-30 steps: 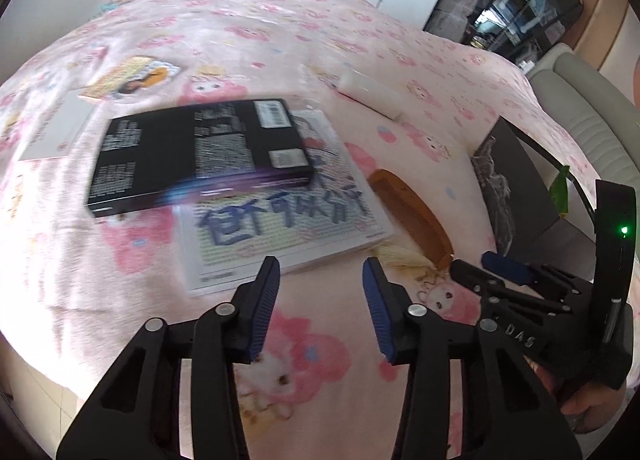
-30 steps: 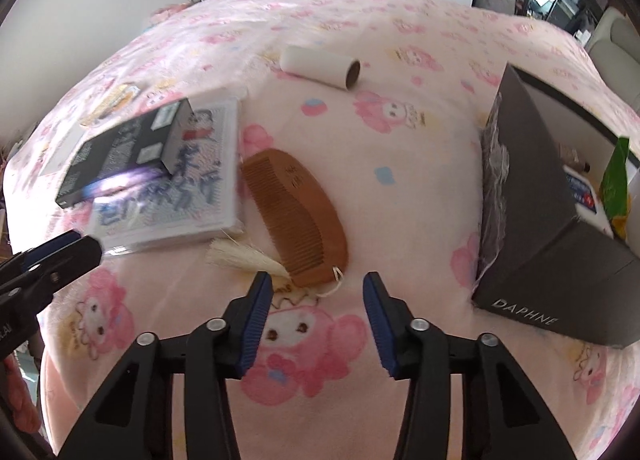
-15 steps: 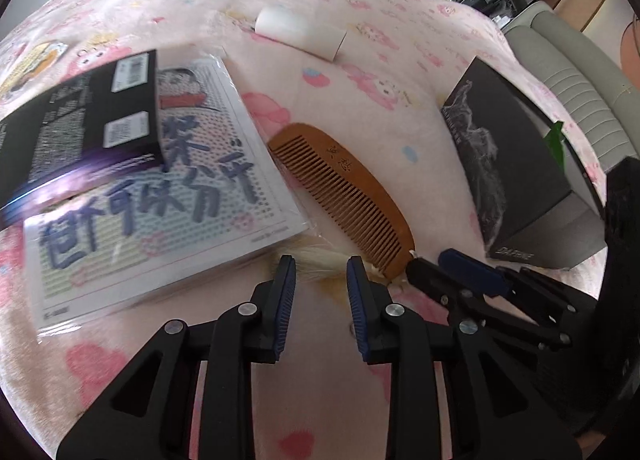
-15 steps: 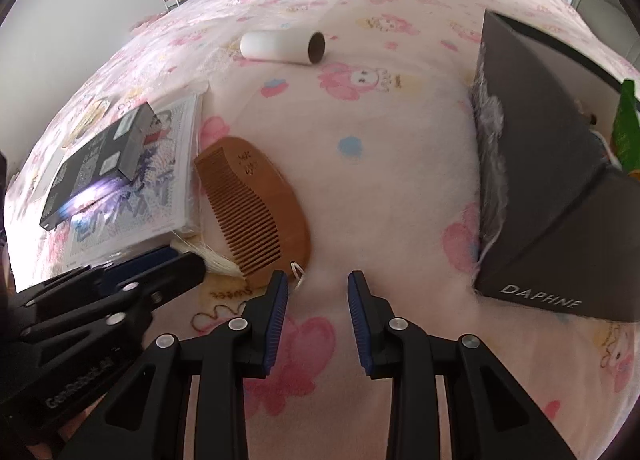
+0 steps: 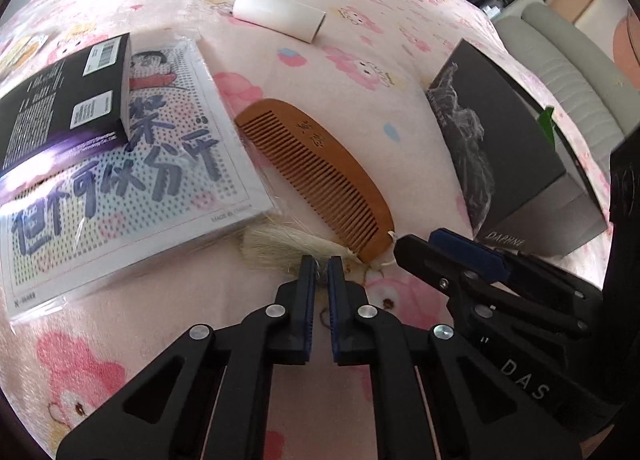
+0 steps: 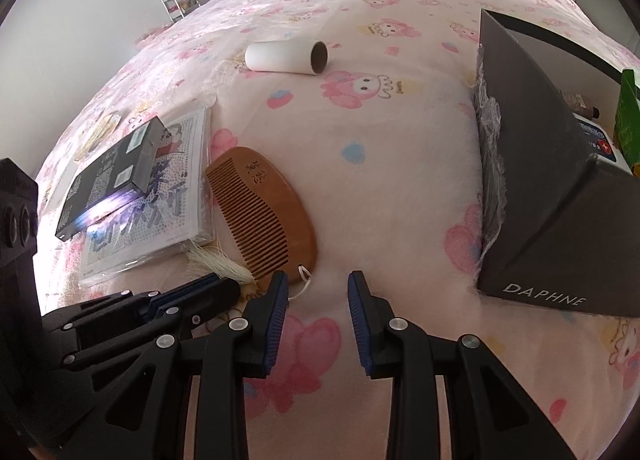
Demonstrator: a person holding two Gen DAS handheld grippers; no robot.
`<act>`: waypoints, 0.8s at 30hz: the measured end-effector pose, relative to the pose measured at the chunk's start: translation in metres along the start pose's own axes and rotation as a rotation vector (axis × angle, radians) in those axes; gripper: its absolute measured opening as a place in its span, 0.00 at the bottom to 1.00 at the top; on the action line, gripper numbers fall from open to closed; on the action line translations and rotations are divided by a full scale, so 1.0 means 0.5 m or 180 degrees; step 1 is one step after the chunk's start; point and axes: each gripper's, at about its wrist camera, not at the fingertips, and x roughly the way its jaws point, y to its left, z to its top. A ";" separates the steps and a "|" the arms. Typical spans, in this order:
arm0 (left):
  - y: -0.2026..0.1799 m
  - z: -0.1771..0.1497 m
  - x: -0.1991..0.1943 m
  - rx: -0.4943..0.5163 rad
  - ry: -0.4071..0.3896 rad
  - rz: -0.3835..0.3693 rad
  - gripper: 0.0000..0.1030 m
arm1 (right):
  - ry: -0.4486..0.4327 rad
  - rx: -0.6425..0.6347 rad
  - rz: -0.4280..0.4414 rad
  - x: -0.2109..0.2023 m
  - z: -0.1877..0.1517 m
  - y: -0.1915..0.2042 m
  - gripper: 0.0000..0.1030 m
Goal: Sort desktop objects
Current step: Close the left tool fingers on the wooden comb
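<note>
Listing one comb (image 5: 316, 175): wood, flat, stiff, light, with fine teeth along its left edge that look breakable if levered. It lies on the pink bed (image 5: 360, 59), just right of a bagged print (image 5: 120, 187), well left of the box (image 6: 560, 199). A soft cream tassel (image 5: 280, 246) hangs by thin cord off its near end.

Left gripper (image 5: 319, 266): jaws have just closed and pinch the tassel hairs. Judged a weak hold; the comb would dangle and swing.

Right gripper (image 6: 317, 280): jaws have narrowed but hold nothing, with bare blanket between them just near of the comb. Its solid spine is the better place to grip.
</note>
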 end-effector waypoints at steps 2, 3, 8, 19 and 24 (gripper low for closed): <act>0.009 0.013 0.002 -0.0153 0.0032 -0.0084 0.20 | 0.0005 -0.0001 -0.0029 0.000 0.001 -0.002 0.27; 0.013 0.020 0.004 -0.0230 0.0055 -0.0133 0.25 | 0.0007 -0.0001 -0.0043 0.000 0.002 -0.003 0.27; 0.000 0.045 0.024 -0.0249 0.0102 -0.0220 0.35 | 0.0034 0.0033 -0.0068 0.011 0.002 -0.015 0.27; -0.029 0.049 0.049 -0.0252 0.0021 -0.0349 0.12 | 0.0024 0.0198 -0.0107 -0.004 -0.028 -0.041 0.27; -0.042 0.013 0.025 -0.0203 0.0026 -0.0388 0.08 | -0.0062 0.0301 -0.0111 -0.041 -0.030 -0.057 0.27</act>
